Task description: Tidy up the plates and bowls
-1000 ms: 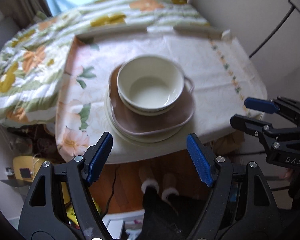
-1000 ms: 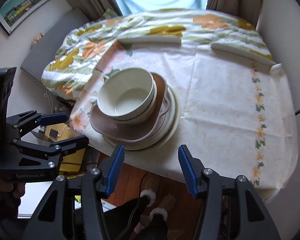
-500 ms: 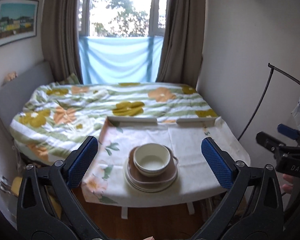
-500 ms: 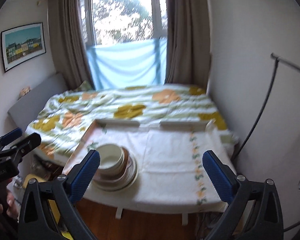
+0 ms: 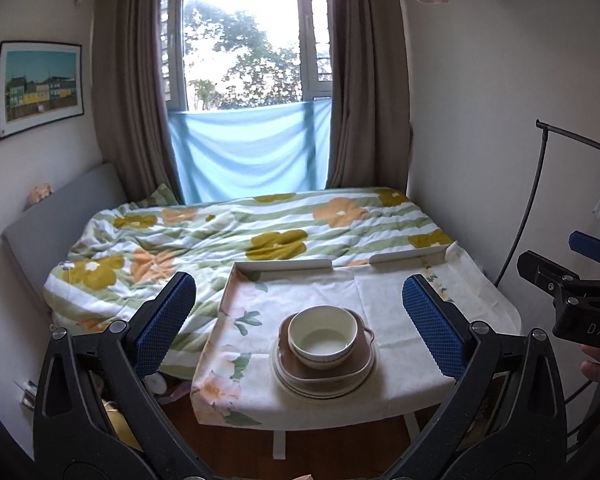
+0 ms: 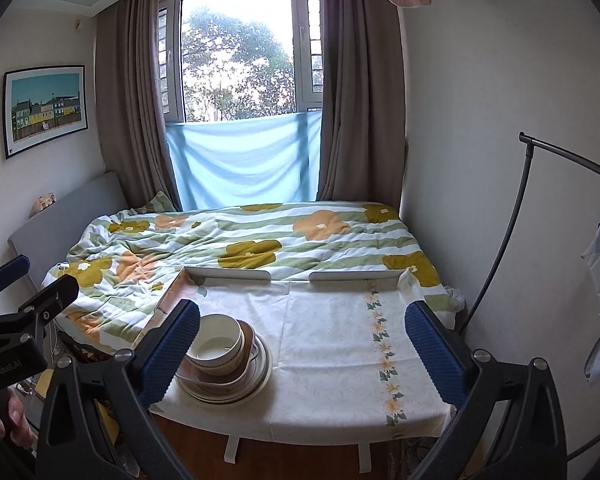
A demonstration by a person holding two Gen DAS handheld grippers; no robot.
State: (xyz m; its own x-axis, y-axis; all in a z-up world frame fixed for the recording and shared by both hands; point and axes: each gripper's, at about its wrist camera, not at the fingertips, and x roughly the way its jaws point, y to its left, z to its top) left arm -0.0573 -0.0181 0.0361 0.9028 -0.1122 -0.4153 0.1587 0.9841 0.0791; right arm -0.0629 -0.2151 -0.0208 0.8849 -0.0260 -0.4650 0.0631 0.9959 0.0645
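A cream bowl (image 5: 323,336) sits on a brown squarish dish (image 5: 327,368), which sits on stacked cream plates (image 5: 320,388) near the front of a cloth-covered table (image 5: 388,304). The same stack shows in the right wrist view, with the bowl (image 6: 218,346) on the dish (image 6: 244,372) and plates (image 6: 256,384) at the table's front left. My left gripper (image 5: 300,320) is open wide and empty, held back from the table. My right gripper (image 6: 302,340) is open wide and empty, also well back.
A bed with a flowered quilt (image 5: 260,232) lies behind the table under a window (image 5: 252,40). A curved dark metal rack (image 6: 524,216) stands at the right wall. The right half of the tablecloth (image 6: 340,332) is bare. Wooden floor (image 5: 340,448) lies below.
Both grippers pulled far back and up from the stack, and their fingers opened wider. The stack of bowl, dish and plates stayed put.
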